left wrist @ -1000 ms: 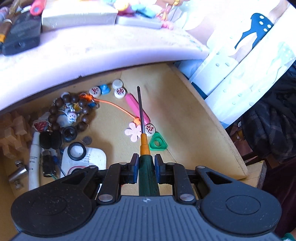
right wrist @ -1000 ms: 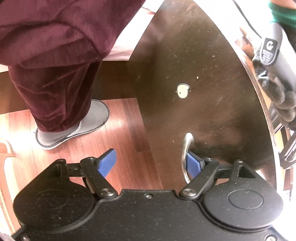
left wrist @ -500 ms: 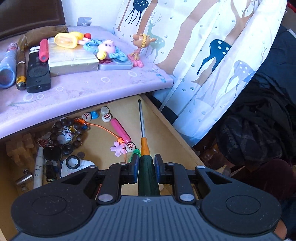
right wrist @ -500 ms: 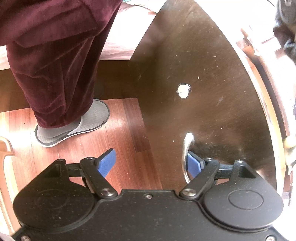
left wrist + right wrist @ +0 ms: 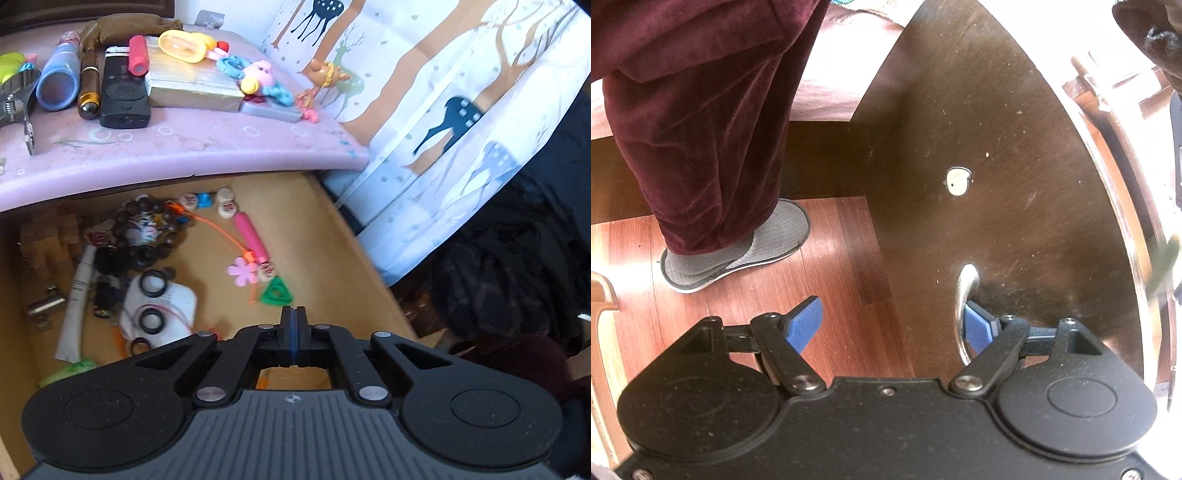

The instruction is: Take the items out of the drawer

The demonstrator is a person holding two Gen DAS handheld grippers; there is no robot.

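Observation:
In the left wrist view the open wooden drawer (image 5: 332, 243) lies below me with several small items: a pink tube (image 5: 251, 236), a pink flower charm (image 5: 242, 271), a green triangle (image 5: 276, 294), dark beads (image 5: 147, 221), a white tube (image 5: 75, 295). My left gripper (image 5: 293, 325) is shut with its pads pressed together and nothing between them, held above the drawer's front. The screwdriver is not in view. In the right wrist view my right gripper (image 5: 892, 325) is open, its right finger (image 5: 977, 328) hooked behind the metal drawer handle (image 5: 962, 306).
A pink-topped surface (image 5: 184, 147) above the drawer carries a black remote (image 5: 123, 92), a blue bottle (image 5: 59, 81), a box and toys. A deer-print curtain (image 5: 443, 110) hangs at the right. The dark drawer front (image 5: 997, 166), a slippered foot (image 5: 738, 251) and wood floor show on the right.
The green-handled screwdriver that my left gripper held is gone from it, and the jaws have closed fully. The left gripper has risen and pulled back. The right gripper has stayed at the handle.

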